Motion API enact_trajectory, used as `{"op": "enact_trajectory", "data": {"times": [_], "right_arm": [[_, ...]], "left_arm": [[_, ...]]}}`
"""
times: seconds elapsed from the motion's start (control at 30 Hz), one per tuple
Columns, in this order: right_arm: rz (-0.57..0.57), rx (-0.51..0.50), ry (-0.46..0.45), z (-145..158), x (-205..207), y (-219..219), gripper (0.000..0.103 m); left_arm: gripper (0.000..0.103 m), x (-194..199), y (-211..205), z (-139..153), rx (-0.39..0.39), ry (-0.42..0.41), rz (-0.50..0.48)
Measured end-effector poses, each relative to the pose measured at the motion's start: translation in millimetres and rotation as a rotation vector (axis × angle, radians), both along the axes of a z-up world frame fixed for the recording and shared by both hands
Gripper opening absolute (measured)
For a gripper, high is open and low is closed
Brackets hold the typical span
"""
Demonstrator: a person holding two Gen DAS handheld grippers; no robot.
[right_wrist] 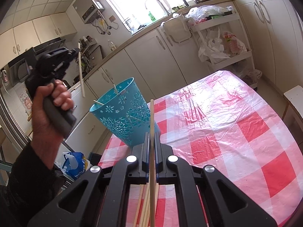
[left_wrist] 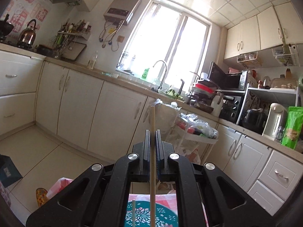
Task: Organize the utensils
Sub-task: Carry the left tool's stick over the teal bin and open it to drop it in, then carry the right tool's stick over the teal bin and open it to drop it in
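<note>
— Chopsticks first: where are they?

— One wooden chopstick [left_wrist: 152,147] is clamped between the fingers of the left gripper [left_wrist: 152,135], jaws drawn narrow on it; it runs lengthwise through the gripper and pokes out past the fingertips. From the right wrist view that gripper is held up in the air by the person's left hand [right_wrist: 55,102], off the table's left edge, above and to the left of the basket.

— And the right one?

— The right gripper [right_wrist: 151,138] is likewise pinched tight on a second chopstick [right_wrist: 151,124], which also sticks out beyond its tips. More loose chopsticks [right_wrist: 144,204] lie in a bundle on the table's near edge, under that gripper.

— The holder?

— A teal perforated basket [right_wrist: 125,117] stands near the left edge of the table [right_wrist: 236,132], which has a red-and-white checked cover. Two sticks [right_wrist: 115,89] already lean inside it, their ends showing at the rim.
</note>
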State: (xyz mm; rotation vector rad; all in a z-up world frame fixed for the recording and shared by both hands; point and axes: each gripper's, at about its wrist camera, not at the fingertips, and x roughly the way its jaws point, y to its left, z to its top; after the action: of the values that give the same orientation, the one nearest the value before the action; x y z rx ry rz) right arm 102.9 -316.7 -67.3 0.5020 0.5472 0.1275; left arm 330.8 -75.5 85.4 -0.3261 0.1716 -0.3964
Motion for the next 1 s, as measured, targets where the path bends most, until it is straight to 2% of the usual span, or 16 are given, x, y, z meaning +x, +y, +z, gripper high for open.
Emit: {"op": "enact_trajectory", "data": {"times": [0.2,0.3,0.5,0.57,0.63,0.7,0.83,0.9,0.93,1.0], "right_arm": [[0.007,-0.008,-0.001,1,0,3,0.005],[0.007,-0.009,-0.004,2,-1,4,0.005],[0.014,-0.023,-0.017,7,-2,9,0.005],[0.017,-0.030,-0.029,10,-2,11,0.005],[0.019,-0.031,-0.037,13,0,12,0.005],[0.019,-0.025,-0.052,19,0,13,0.005],[0.020,-0.019,-0.107,39,7,20,0.005],[0.029,-0.015,-0.177,65,29,30,0.005],[0.029,-0.015,-0.177,65,29,30,0.005],[0.026,-0.023,-0.237,86,47,38,0.005]], "left_arm": [[0.005,6,-7,-44,0.051,0.065,0.023],[0.005,3,-10,-62,0.107,0.090,0.027],[0.005,-3,-5,-84,0.158,0.148,0.016],[0.011,-8,-5,-88,0.199,0.172,0.001],[0.032,-16,-1,-90,0.222,0.183,0.001],[0.047,-28,9,-88,0.227,0.184,0.018],[0.059,-55,35,-82,0.200,0.191,0.031],[0.063,-68,49,-82,0.181,0.203,0.035],[0.065,-74,56,-83,0.173,0.212,0.034],[0.067,-85,70,-89,0.147,0.236,0.036]]}}
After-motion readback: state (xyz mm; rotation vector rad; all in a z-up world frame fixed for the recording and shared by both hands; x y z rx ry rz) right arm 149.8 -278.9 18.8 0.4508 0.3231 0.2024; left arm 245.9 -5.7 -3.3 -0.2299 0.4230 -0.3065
